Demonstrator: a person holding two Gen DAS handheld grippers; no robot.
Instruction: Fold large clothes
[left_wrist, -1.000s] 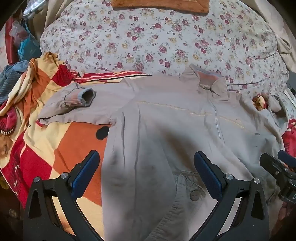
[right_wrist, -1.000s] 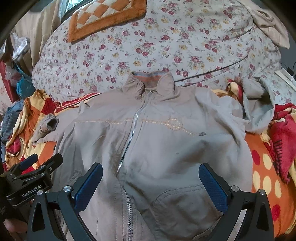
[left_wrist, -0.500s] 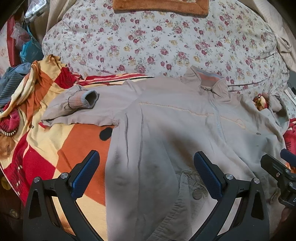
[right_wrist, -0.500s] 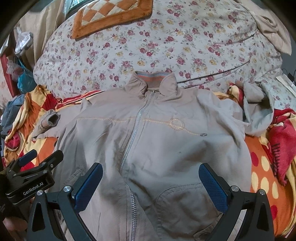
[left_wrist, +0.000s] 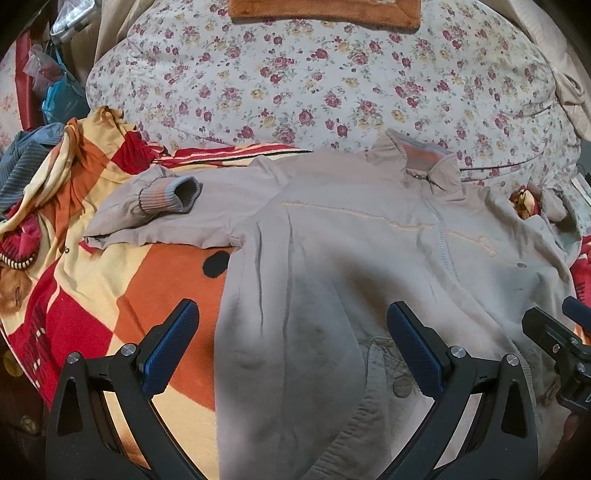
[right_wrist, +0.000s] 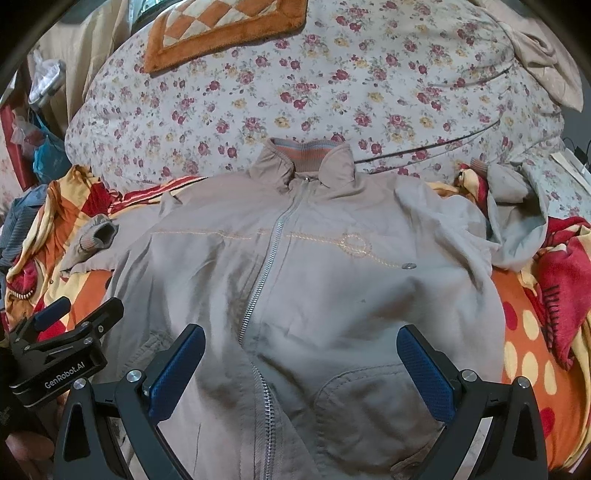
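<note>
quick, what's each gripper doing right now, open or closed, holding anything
Left gripper: open, holding nothing, above the jacket.
Right gripper: open, holding nothing, above the same jacket near its zipper.

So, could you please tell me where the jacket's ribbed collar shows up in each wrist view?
Left wrist view: the ribbed collar sits upper right of centre, against the floral bedding.
Right wrist view: the ribbed collar sits just above the middle, at the top of the zip.
Shared landmark: the orange mat at the top of the bed.
</note>
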